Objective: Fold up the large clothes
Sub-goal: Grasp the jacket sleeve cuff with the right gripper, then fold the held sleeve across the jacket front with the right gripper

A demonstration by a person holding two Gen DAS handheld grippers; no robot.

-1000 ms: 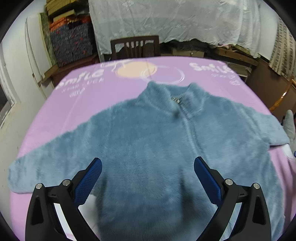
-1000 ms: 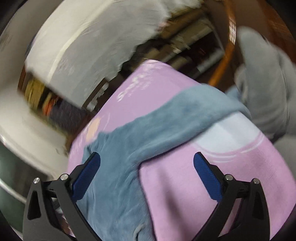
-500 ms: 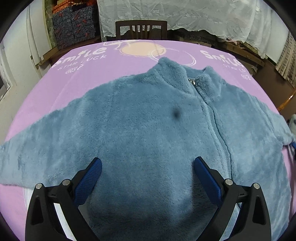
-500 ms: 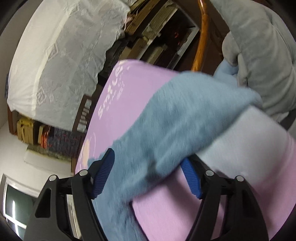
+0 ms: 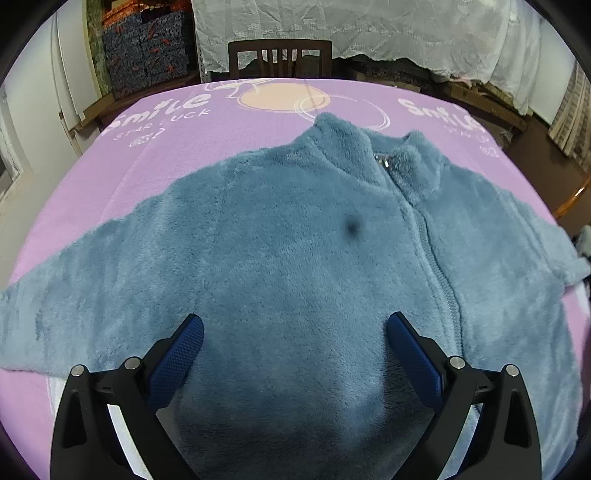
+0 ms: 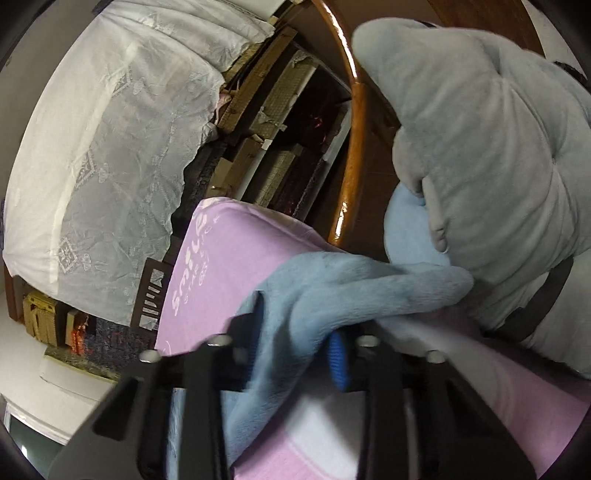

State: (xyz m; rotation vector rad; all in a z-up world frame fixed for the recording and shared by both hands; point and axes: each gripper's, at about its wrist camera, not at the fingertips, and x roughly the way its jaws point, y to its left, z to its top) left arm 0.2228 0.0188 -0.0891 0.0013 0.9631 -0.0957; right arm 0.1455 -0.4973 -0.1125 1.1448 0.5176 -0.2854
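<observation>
A large blue fleece zip jacket [image 5: 295,258] lies flat, front up, on the pink cloth-covered table [image 5: 166,122], collar at the far side and sleeves spread out. My left gripper [image 5: 295,343] is open and hovers low over the jacket's lower body. In the right wrist view my right gripper [image 6: 299,343] is shut on the jacket's right sleeve [image 6: 354,291] near its cuff, at the table's right edge.
A grey plush toy [image 6: 498,166] sits close beside the sleeve end, against a curved wooden chair rail [image 6: 354,129]. A dark wooden chair [image 5: 280,59] stands at the far table edge. White lace-covered stacks [image 5: 369,29] and boxes line the back wall.
My right gripper moved onto the sleeve and closed on it. My left gripper moved lower and closer over the jacket's body, staying open.
</observation>
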